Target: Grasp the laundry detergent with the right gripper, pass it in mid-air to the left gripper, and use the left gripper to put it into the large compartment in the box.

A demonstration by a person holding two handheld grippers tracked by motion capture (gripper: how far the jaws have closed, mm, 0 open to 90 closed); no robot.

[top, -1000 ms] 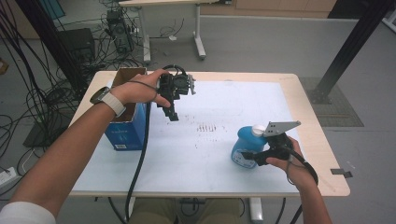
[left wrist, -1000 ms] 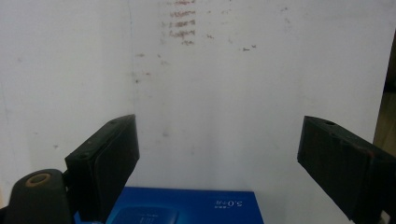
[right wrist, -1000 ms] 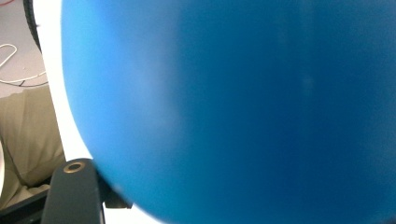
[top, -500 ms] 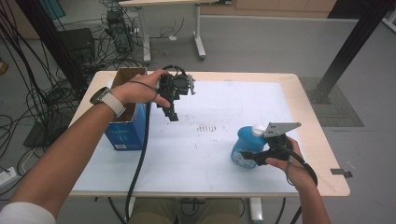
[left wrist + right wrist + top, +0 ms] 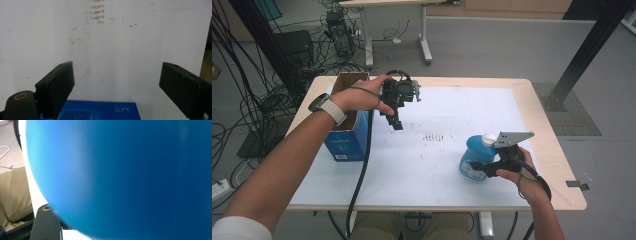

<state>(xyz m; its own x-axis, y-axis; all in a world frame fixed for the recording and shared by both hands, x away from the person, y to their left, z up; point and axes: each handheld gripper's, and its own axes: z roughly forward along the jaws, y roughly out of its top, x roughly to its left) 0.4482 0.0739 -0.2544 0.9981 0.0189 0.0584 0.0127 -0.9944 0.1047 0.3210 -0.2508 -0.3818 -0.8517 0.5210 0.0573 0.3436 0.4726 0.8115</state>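
Now the white tabletop [image 5: 422, 165] carries a round, glossy blue plastic bottle with a white cap [image 5: 473, 155] at its right near edge, directly against the right tool [image 5: 482, 167], whose jaws have just been closing around it. Left tool [image 5: 396, 122] hovers spread, well apart.

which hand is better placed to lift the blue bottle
Right. The right gripper is at the blue bottle, its jaws just closing around it. The left gripper hangs open over bare table beside the blue box, far off.
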